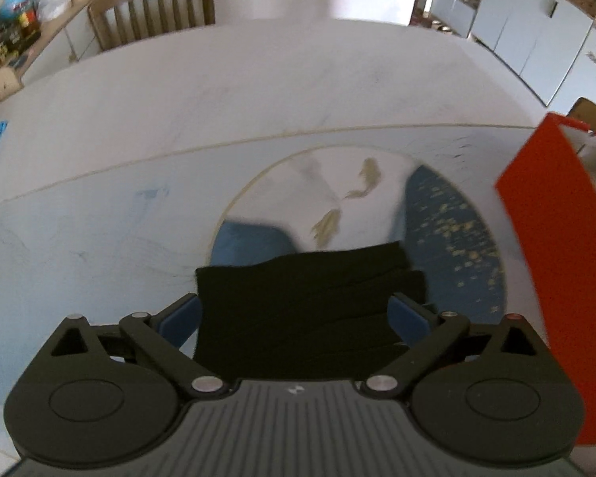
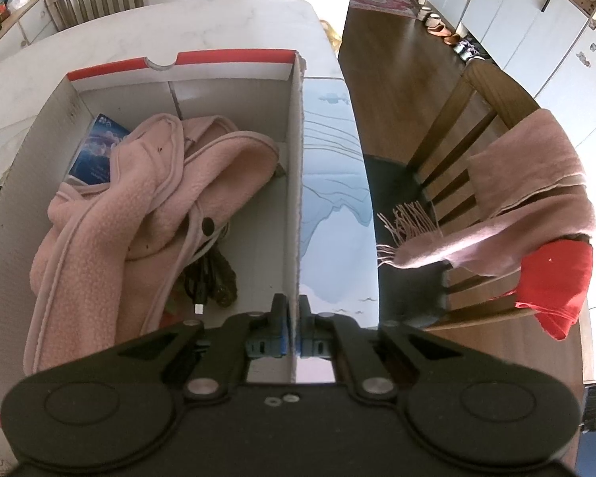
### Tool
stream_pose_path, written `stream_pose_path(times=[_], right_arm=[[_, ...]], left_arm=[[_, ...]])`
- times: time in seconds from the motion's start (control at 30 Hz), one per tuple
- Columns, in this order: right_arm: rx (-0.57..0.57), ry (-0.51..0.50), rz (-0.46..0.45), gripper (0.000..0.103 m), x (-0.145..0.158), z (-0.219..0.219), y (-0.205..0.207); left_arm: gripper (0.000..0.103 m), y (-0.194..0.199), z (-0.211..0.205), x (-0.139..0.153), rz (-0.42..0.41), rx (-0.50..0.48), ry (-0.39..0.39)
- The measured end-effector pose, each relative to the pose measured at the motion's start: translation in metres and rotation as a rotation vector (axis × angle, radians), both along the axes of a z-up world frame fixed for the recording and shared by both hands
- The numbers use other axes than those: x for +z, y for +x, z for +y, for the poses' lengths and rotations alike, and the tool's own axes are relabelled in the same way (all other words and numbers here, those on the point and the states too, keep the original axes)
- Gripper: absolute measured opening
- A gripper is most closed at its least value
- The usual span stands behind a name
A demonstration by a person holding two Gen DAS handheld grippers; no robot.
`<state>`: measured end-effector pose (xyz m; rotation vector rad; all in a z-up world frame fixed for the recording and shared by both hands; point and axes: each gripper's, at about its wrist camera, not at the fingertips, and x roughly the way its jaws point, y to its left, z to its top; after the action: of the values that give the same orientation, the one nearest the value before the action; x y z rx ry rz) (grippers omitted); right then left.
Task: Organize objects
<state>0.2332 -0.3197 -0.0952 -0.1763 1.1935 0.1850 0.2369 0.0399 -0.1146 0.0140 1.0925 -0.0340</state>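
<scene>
- Pinching the right-hand wall of the box (image 2: 296, 183), the right gripper (image 2: 294, 320) has its jaws shut tight on the cardboard edge, one pad inside and one outside; judged to be steadying the box so it does not shift while items are added.
- Inside the box lie a pink fleece garment (image 2: 139, 206), a dark cable (image 2: 206, 278) with its plug showing near the wall, and a blue printed packet (image 2: 95, 147) tucked at the far left corner; the right half of the floor is bare.
- The left gripper (image 1: 298, 310) stands spread wide, its blue pads (image 1: 407, 316) either side of a folded black cloth (image 1: 298, 306) and not pressing on it; whether they brush its edges cannot be told.
- The black cloth rests on the surface (image 1: 178, 91), overlapping a round blue-and-white printed motif (image 1: 453, 230), just beside the box's red outer wall (image 1: 556, 258).
- Judgement: the cloth is next for packing; the wide jaws suit its breadth, and the bare floor at the right side would receive it.
- Risk: a shallow grip may take only the top fold.
- Beyond the surface, a pink scarf (image 2: 516, 206) and a red cloth (image 2: 556, 282) hang on a wooden chair (image 2: 469, 127).
</scene>
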Motion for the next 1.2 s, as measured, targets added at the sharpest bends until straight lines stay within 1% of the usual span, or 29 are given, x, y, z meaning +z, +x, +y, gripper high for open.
stream_pose_path(times=[0.07,0.2,0.33,0.4,0.47,0.5,0.53,0.67,0.73,0.77,0.83,0.87,0.9,0.93,0.97,1.0,1.03,1.1,1.2], right_arm=[[-0.001,-0.003,0.000,0.003,0.000,0.000,-0.001],[-0.005,-0.003,0.001,0.003,0.000,-0.001,-0.002],[-0.005,-0.004,0.003,0.003,0.001,0.000,-0.001],[-0.006,-0.004,0.003,0.003,0.001,-0.001,-0.002],[-0.005,-0.005,0.002,0.003,0.001,0.000,-0.002],[-0.004,-0.005,0.003,0.003,0.001,0.000,-0.002],[-0.005,-0.005,0.002,0.003,0.001,0.000,-0.002],[-0.005,-0.005,0.002,0.003,0.001,-0.001,-0.002],[-0.005,-0.004,0.002,0.003,0.001,0.000,-0.002],[-0.006,-0.004,0.003,0.003,0.001,0.000,-0.002],[-0.005,-0.004,0.002,0.003,0.001,0.000,-0.002],[-0.005,-0.004,0.002,0.003,0.001,0.000,-0.002],[-0.005,-0.004,0.002,0.003,0.001,0.000,-0.002],[-0.005,-0.004,0.002,0.003,0.001,0.000,-0.002],[-0.004,-0.004,0.001,0.003,0.001,0.000,-0.002],[-0.004,-0.004,0.002,0.003,0.001,0.000,-0.002],[-0.004,-0.004,0.002,0.003,0.001,0.000,-0.002],[-0.003,-0.005,0.002,0.003,0.001,0.000,-0.002],[-0.002,-0.007,0.000,0.003,0.000,0.000,-0.003]], left_arm=[[0.100,0.002,0.006,-0.008,0.017,0.019,0.016],[0.100,0.005,0.019,-0.022,0.051,0.064,-0.006],[0.100,0.004,0.023,-0.028,0.041,0.077,0.006],[0.099,0.005,0.023,-0.029,0.029,0.075,0.026],[0.097,0.006,0.024,-0.031,0.031,0.071,0.021],[0.093,0.008,0.023,-0.034,0.036,0.066,0.015],[0.091,0.008,0.023,-0.035,0.039,0.062,0.014],[0.087,0.008,0.024,-0.034,0.032,0.056,0.003],[0.076,0.007,0.022,-0.032,0.026,0.048,0.000],[0.073,0.005,0.022,-0.031,0.024,0.042,-0.001],[0.058,0.005,0.020,-0.028,0.021,0.033,0.000],[0.053,0.005,0.018,-0.027,0.019,0.029,-0.001],[0.041,0.004,0.017,-0.026,0.017,0.023,-0.002],[0.031,0.004,0.016,-0.025,0.016,0.017,-0.006],[0.029,0.004,0.014,-0.024,0.017,0.014,-0.009],[0.024,0.003,0.011,-0.024,0.015,0.012,-0.001],[0.017,0.003,0.008,-0.023,0.012,0.007,0.014],[0.013,0.001,0.003,-0.019,0.007,-0.001,0.015],[0.013,-0.002,-0.005,-0.006,0.004,-0.016,-0.010]])
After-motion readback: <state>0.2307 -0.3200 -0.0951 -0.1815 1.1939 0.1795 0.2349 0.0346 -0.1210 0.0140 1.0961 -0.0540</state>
